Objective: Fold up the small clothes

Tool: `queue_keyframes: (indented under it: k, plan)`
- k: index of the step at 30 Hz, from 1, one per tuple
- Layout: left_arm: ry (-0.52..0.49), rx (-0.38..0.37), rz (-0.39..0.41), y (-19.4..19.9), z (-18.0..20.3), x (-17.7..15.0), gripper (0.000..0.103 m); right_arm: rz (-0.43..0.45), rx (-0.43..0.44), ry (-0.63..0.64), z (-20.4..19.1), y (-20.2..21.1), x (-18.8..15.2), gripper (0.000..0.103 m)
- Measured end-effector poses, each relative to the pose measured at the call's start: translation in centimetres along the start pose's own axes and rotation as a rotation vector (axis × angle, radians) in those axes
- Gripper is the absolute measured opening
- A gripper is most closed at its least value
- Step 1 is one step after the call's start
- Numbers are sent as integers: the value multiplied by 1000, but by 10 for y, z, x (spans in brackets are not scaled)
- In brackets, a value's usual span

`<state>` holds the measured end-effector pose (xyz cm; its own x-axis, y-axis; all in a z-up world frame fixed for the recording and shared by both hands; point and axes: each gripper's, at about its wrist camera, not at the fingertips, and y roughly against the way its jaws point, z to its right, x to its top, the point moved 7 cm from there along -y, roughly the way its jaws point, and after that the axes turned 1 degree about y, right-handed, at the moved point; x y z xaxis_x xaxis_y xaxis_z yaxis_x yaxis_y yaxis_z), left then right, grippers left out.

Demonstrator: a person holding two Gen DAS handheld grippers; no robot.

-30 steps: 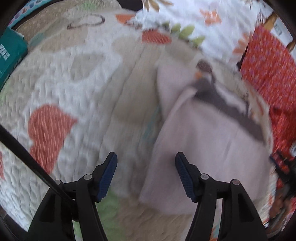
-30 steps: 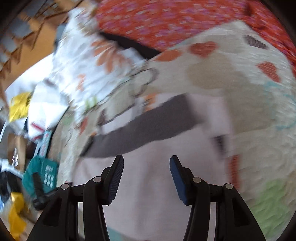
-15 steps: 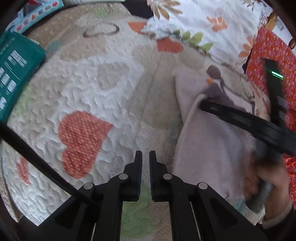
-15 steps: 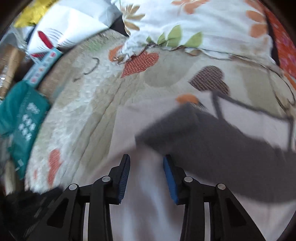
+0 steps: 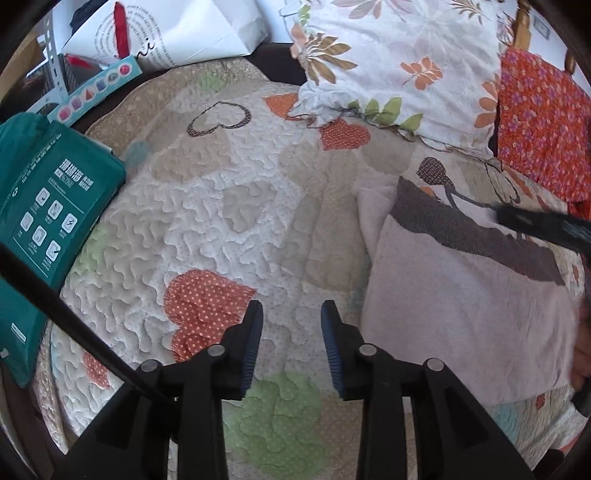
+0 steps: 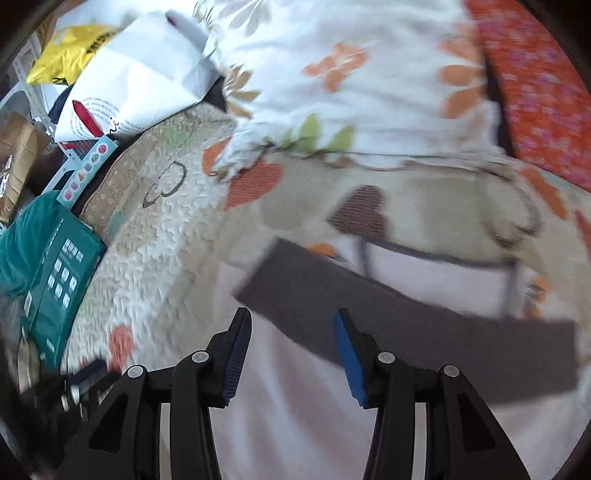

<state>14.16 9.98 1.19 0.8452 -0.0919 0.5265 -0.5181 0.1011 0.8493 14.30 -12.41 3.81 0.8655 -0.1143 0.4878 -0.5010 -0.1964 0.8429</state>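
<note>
A small pale pink garment with a dark grey-brown waistband lies folded on the heart-patterned quilt, at the right of the left wrist view. My left gripper is open and empty over bare quilt, just left of the garment. In the right wrist view the same garment fills the lower middle with its dark band across it. My right gripper is open and empty, above the garment near the band's left end. The right gripper also shows at the left wrist view's right edge.
A floral pillow and an orange-red flowered cushion lie at the head of the bed. A teal package sits at the quilt's left edge, with a white paper bag and a yellow bag beyond it.
My left gripper shut half a second ago and has opened again, away from the garment. My right gripper closed partly, then widened, and swung over the waistband.
</note>
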Motion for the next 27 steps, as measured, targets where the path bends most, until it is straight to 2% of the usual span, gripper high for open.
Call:
queue_keyframes:
  k: [4,6,8,10,13,15,20,23,25,27]
  plan:
    - [-19,-21,10,5,18,-4,35,38,-64,-106,78,66,-47,61]
    - [-34,-60,19,12,34,-8,40,60,-113,-166,118,92,-71,62]
    - [-59,-103,20,16,54,-12,41,68,-144,-242,158,113,-99,64]
    - [-89,-152,17,20,82,-18,41,74,-147,-358,201,127,-132,64]
    - [-115,-229,8,25,124,-29,41,87,-114,-489,240,131,-166,65]
    - [-132,-284,-5,27,153,-40,42,96,-86,-546,255,127,-181,65]
    - [-108,-378,-67,24,191,-64,45,109,51,-643,268,99,-201,65]
    - [-97,-372,-90,16,197,-67,46,150,117,-653,266,94,-199,65]
    - [-95,-359,-87,11,197,-64,46,162,184,-670,263,87,-192,65]
    - [-88,-350,-78,9,193,-59,46,171,212,-678,260,80,-187,65]
